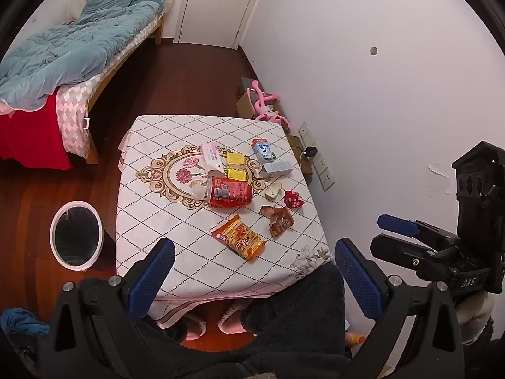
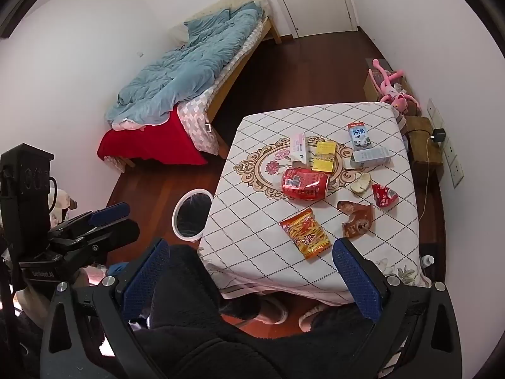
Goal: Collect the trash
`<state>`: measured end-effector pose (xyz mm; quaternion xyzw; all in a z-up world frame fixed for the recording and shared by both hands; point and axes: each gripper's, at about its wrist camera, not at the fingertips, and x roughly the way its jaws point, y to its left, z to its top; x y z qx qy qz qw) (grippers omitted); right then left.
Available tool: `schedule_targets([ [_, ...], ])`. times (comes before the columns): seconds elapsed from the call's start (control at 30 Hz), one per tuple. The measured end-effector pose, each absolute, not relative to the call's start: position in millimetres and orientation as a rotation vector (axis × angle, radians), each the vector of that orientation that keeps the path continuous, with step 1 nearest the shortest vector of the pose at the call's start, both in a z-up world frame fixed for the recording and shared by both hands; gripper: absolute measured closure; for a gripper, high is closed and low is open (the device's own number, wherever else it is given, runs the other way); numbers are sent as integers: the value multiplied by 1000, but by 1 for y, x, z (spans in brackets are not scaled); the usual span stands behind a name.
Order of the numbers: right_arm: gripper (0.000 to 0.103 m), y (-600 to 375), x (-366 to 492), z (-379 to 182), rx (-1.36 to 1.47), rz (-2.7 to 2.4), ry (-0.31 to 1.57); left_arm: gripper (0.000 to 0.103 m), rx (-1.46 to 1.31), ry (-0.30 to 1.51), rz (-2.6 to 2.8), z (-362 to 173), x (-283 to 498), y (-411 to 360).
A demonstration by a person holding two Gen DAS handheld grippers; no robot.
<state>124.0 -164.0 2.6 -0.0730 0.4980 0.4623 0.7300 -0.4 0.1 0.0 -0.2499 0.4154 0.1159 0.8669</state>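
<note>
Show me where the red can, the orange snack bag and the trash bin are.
Red can (image 1: 229,192): left wrist view, middle of its side.
Orange snack bag (image 2: 305,233): right wrist view, centre of the bag.
Trash bin (image 1: 53,221): left wrist view, its white rim.

Your trash lies scattered on the desk (image 1: 176,221): an orange snack bag (image 1: 239,237) nearest, a torn brown wrapper (image 1: 279,221) beside it, a red can (image 1: 229,192) on its side.
</note>
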Motion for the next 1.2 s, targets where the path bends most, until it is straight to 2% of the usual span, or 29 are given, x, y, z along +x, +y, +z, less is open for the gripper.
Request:
schedule_targets([
  [1.2, 0, -151, 125, -1, -156, 1034, 1100, 0, -560, 840, 256, 0, -7, 5],
])
